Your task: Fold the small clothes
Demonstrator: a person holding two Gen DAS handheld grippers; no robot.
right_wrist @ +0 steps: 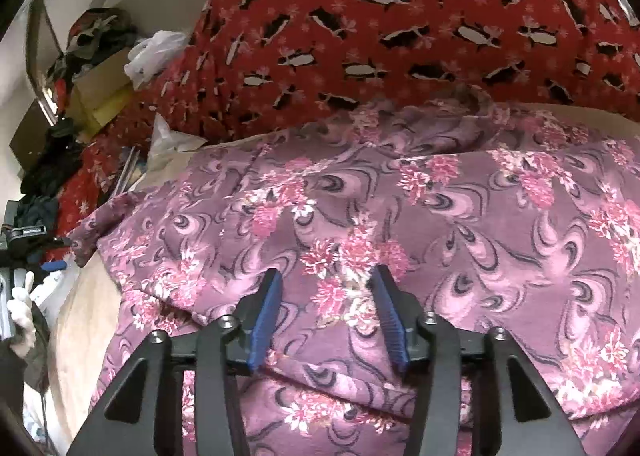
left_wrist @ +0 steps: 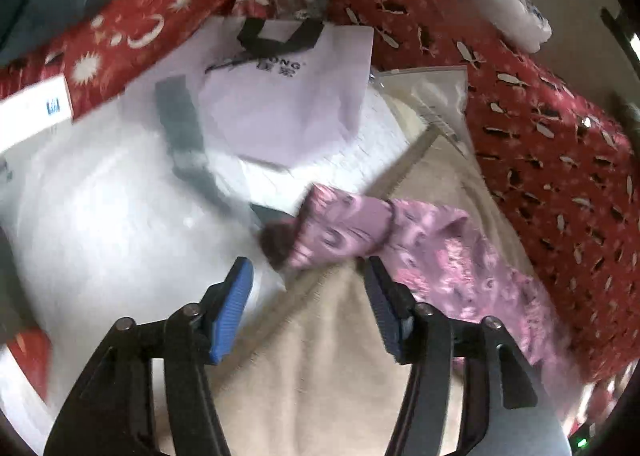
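Observation:
A purple garment with pink flowers (right_wrist: 400, 196) lies spread on a beige cloth (left_wrist: 320, 356). In the left wrist view its sleeve end (left_wrist: 340, 230) with a dark cuff lies just beyond my fingertips. My left gripper (left_wrist: 308, 268) is open and empty above the beige cloth, just short of the sleeve. My right gripper (right_wrist: 326, 276) is open and empty, low over the middle of the garment, with a fold of fabric below it.
A red patterned blanket (right_wrist: 400, 16) surrounds the work area. A white tote bag with black handles (left_wrist: 288, 96), white plastic bags (left_wrist: 100, 216) and a clear packet (left_wrist: 432, 96) lie to the left. Clutter and a cardboard box (right_wrist: 100, 84) sit far left.

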